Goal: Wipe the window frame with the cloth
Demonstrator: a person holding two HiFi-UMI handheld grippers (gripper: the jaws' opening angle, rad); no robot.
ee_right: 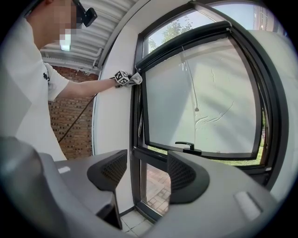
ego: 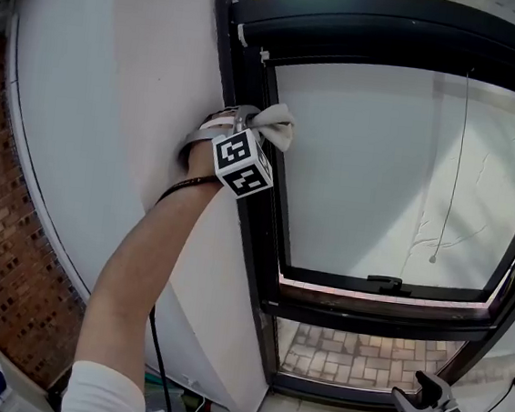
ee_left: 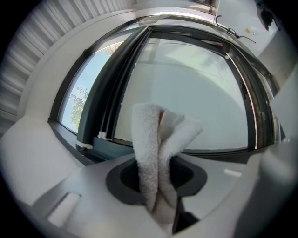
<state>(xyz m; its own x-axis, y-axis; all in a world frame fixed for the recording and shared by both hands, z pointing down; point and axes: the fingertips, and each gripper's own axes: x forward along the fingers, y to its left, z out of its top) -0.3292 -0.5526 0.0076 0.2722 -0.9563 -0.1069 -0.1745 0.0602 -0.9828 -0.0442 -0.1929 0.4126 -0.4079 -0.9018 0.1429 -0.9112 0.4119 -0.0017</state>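
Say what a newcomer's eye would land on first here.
The white cloth, clamped in the left gripper, sits high against the left upright of the black window frame. The right gripper hangs low near the frame's bottom right corner, open and empty.

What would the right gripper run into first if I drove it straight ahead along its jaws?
Probably the lower glass pane, close beside the black frame upright. The right gripper is open and empty, and the way there looks free, though depth is unclear.
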